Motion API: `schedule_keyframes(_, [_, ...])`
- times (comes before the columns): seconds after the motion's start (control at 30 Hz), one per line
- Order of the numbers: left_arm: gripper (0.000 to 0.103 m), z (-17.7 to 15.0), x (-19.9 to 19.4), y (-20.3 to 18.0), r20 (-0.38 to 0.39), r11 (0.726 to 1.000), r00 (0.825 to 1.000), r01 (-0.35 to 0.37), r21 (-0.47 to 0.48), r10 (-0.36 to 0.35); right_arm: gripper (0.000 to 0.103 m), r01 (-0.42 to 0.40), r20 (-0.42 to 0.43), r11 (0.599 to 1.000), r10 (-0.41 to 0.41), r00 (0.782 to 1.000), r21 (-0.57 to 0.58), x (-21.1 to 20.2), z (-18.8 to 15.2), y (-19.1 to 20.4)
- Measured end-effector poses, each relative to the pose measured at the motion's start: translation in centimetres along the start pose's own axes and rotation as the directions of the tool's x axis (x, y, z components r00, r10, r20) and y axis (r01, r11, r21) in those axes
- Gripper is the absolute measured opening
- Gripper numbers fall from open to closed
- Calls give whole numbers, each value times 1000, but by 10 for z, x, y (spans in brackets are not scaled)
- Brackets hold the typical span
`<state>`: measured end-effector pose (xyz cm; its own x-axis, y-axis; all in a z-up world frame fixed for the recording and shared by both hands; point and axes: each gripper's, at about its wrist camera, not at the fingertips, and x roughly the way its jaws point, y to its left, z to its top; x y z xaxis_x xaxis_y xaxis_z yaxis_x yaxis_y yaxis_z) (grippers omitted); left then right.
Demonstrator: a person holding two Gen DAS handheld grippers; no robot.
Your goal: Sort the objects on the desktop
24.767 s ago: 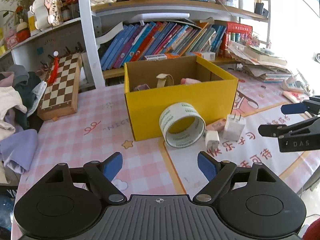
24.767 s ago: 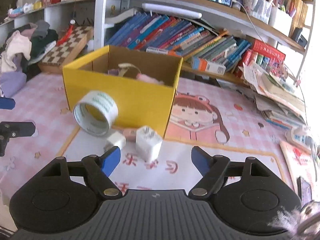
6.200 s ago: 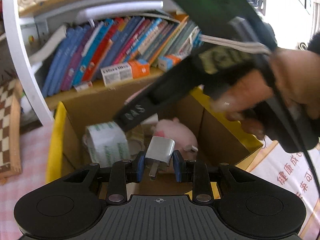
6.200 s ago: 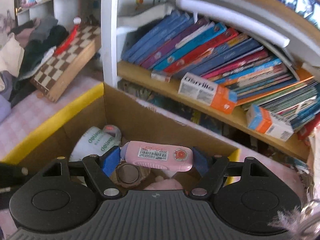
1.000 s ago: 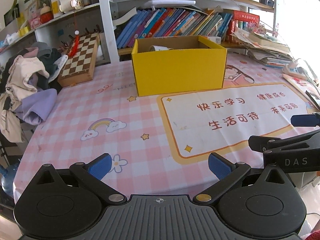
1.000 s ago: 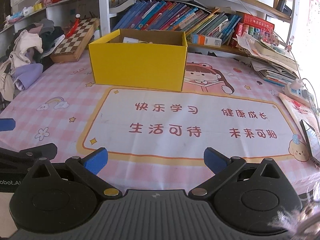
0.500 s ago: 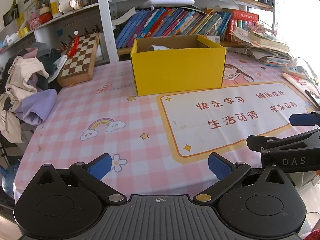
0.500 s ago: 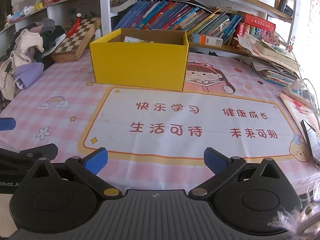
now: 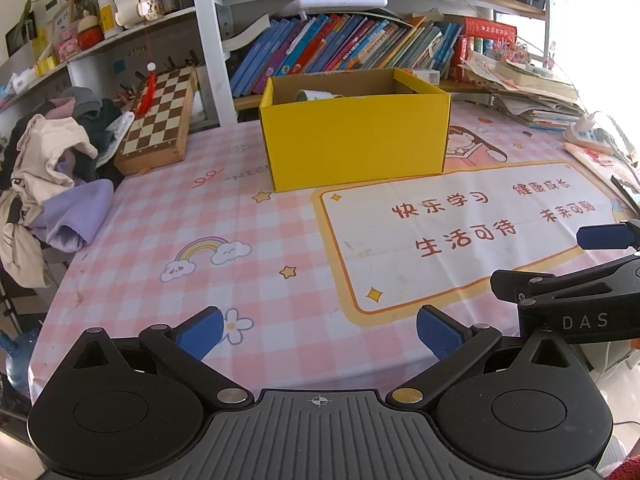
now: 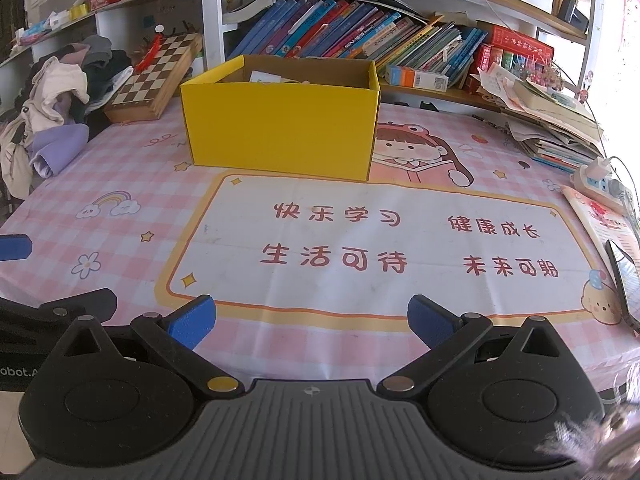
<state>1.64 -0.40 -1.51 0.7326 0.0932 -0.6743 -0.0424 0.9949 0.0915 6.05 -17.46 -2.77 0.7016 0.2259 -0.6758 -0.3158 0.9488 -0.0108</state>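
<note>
The left gripper [image 9: 318,326] is spread wide with nothing between its blue pads, and it hangs low over the near edge of the surface [image 9: 248,220], which wears a pink checked cloth. The right gripper [image 10: 310,316] is spread wide too and holds nothing. In the left view the right gripper pokes in from 3 o'clock, and in the right view the left gripper pokes in from 9 o'clock, so the two sit side by side. The yellow box [image 9: 356,142] stands at 12 o'clock, well apart from both grippers, just past the white panel with red writing [image 10: 376,248]. A roll of tape [image 9: 314,95] peeks over the box rim, so it lies inside. A few other small things lie in there, but they are too hidden to tell what they are. A chessboard [image 9: 158,116] leans at 10 o'clock near the shelf post, and a pile of clothes [image 9: 52,172] sits at 9 o'clock. Rows of books [image 10: 344,36] fill the shelf behind the box. A stack of papers [image 10: 548,120] lies at 2 o'clock.
</note>
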Motion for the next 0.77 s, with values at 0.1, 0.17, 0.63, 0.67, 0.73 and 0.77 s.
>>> schedule_keyframes(0.1, [103, 0, 0, -1, -1, 1000, 1000, 0, -1, 0, 103, -1, -2, 1000, 1, 1000, -1, 0, 0, -1])
schedule_keyframes(0.17, [103, 0, 0, -1, 0, 1000, 1000, 1, 0, -1, 103, -1, -3, 1000, 1, 1000, -1, 0, 0, -1])
schedule_keyframes(0.63, [103, 0, -2, -1, 17, 1000, 1000, 13, -7, -13, 103, -6, -9, 1000, 6, 1000, -4, 2, 1, -1])
schedule_keyframes(0.67, [103, 0, -2, -1, 17, 1000, 1000, 14, -6, -14, 103, -6, -10, 1000, 6, 1000, -4, 2, 1, -1])
schedule_keyframes(0.73, [103, 0, -2, -1, 18, 1000, 1000, 16, -4, -16, 103, -6, -12, 1000, 6, 1000, -5, 2, 1, 0])
schedule_keyframes(0.77, [103, 0, -2, -1, 18, 1000, 1000, 17, -3, -17, 103, -6, -13, 1000, 6, 1000, -5, 2, 1, 0])
